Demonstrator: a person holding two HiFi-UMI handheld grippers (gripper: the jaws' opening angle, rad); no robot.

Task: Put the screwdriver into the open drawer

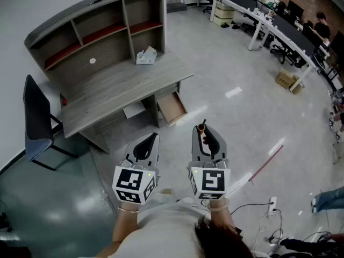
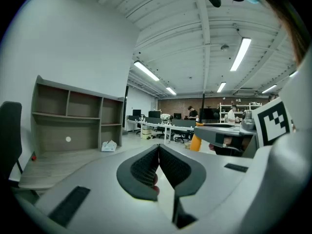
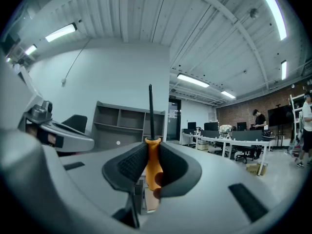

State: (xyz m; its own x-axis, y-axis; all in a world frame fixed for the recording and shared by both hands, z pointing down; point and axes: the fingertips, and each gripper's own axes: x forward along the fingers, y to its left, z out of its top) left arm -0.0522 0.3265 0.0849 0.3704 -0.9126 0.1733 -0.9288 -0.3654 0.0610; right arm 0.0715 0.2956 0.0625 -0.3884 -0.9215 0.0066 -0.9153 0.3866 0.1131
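Note:
My right gripper is shut on an orange-handled screwdriver, whose dark shaft points straight up between the jaws; its handle tip shows in the head view. Beside it my left gripper is shut with nothing in it. The open drawer sticks out under the grey desk, a short way ahead of both grippers on the floor level below. Both grippers are held apart from the desk, above the floor.
A shelf hutch stands on the desk with a tissue pack in front of it. A dark chair sits at the desk's left end. Long office desks with people run along the far right. A red-white stick and cables lie on the floor at right.

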